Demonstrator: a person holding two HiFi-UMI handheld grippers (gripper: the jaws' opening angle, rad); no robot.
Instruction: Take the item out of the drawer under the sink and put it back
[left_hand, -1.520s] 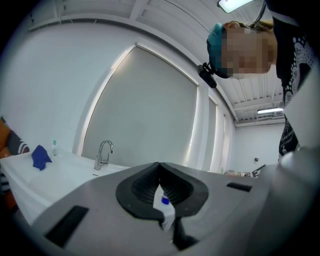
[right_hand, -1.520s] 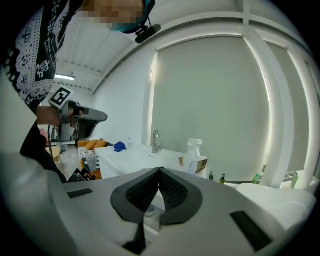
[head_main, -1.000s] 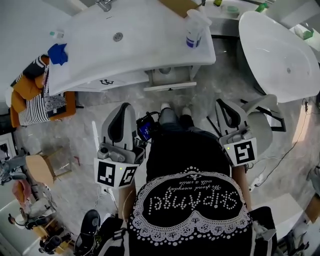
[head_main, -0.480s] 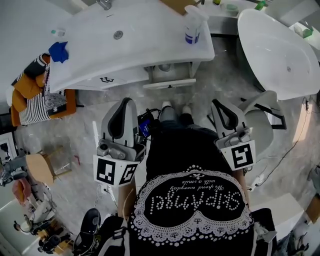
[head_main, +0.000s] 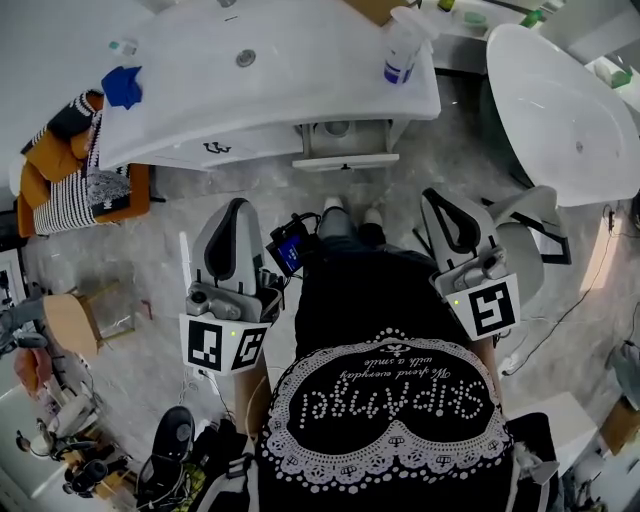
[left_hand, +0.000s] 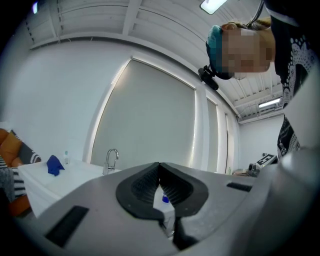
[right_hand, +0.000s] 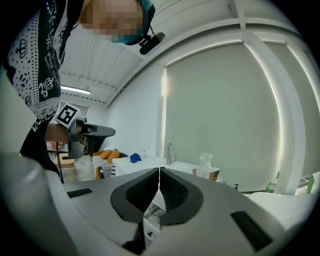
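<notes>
- You are holding the left gripper (head_main: 233, 208) with its 2 jaws pressed together, empty.
- You are holding the right gripper (head_main: 433, 197) closed too, empty.
- The drawer (head_main: 346, 158) is sitting open under the sink (head_main: 300, 95).

white sink counter (head_main: 300, 90), spray bottle (head_main: 403, 50) at right, blue cloth (head_main: 122, 87) at left

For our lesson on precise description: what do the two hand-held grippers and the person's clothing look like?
The left gripper and right gripper have rounded light-grey shells, with fingers lined in black ribbing. Each carries a white cube with black square markers. The person wears a black top with white beaded lettering.
</notes>
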